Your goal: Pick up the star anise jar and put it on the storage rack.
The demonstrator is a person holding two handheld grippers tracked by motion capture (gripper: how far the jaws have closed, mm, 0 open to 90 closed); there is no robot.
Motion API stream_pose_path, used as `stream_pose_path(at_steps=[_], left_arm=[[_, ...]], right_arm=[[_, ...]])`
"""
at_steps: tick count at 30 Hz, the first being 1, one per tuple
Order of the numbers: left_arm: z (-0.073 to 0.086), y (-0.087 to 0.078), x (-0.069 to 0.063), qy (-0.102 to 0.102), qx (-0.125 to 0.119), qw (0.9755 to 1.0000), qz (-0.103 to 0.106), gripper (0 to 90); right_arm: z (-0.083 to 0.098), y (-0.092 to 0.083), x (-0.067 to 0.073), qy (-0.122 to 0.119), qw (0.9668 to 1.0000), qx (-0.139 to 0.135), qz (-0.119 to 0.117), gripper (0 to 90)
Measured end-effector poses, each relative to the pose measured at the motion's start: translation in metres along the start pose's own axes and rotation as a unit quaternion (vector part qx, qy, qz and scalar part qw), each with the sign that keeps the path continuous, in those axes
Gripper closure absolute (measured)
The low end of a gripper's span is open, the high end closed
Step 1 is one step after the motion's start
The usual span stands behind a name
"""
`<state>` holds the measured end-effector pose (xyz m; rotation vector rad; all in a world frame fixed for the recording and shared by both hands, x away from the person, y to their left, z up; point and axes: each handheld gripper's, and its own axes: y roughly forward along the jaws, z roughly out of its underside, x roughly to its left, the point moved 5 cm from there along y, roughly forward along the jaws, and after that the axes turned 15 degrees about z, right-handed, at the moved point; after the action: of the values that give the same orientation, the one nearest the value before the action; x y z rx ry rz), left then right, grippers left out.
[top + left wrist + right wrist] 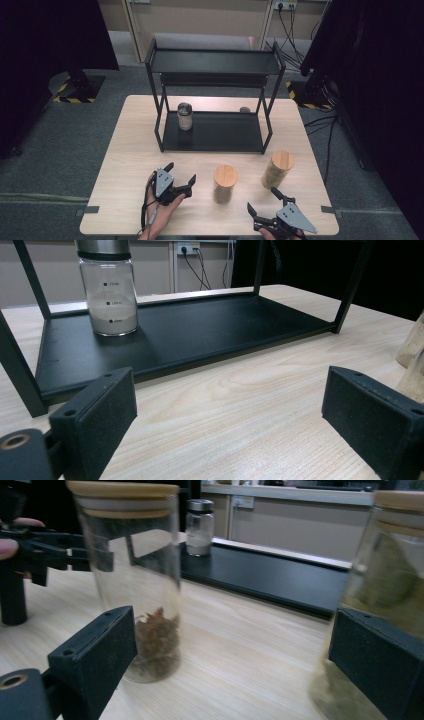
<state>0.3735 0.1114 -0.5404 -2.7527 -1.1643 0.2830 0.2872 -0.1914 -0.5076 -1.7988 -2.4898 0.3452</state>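
Note:
A black two-tier rack [215, 132] stands at the back middle of the wooden table. On the left of its lower shelf [210, 325] is a metal-lidded jar [184, 116] [108, 295] [199, 527] with white powder at its bottom. In front of the rack stand two wood-lidded glass jars. The left jar [225, 184] [132, 580] holds brown bits; the right jar [276, 169] [385, 605] holds greenish stuff. My left gripper [181, 171] [230, 385] is open, low over the table and facing the rack. My right gripper [262, 198] [232, 620] is open near the front edge, facing the gap between the two jars and touching neither.
A small dark object [244, 109] lies at the back right of the lower shelf. The rack's upper shelf [215, 61] overhangs the back of the lower one. Dark stands [75, 85] and cables [325, 125] are on the floor around the table [130, 150].

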Motion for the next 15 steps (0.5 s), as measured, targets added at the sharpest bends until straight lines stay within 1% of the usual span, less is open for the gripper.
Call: stream_pose_path(at_steps=[2,6,11,15], left_arm=[[0.0,0.0,0.0,0.001,0.0,1.0,0.0,6.6],[0.0,0.0,0.0,0.001,0.0,1.0,0.0,6.7],[0.0,0.0,0.0,0.001,0.001,1.0,0.0,6.6],[0.0,0.0,0.0,0.002,0.001,1.0,0.0,6.7]], right_arm=[[-0.002,0.002,0.006,-0.003,1.0,-0.001,-0.006,6.1],[-0.005,0.006,0.014,-0.001,0.9999,-0.005,-0.01,6.5],[-0.008,0.008,0.02,0.002,0.9999,-0.009,-0.009,6.8],[-0.012,0.011,0.027,0.001,0.9999,-0.013,-0.011,7.0]])
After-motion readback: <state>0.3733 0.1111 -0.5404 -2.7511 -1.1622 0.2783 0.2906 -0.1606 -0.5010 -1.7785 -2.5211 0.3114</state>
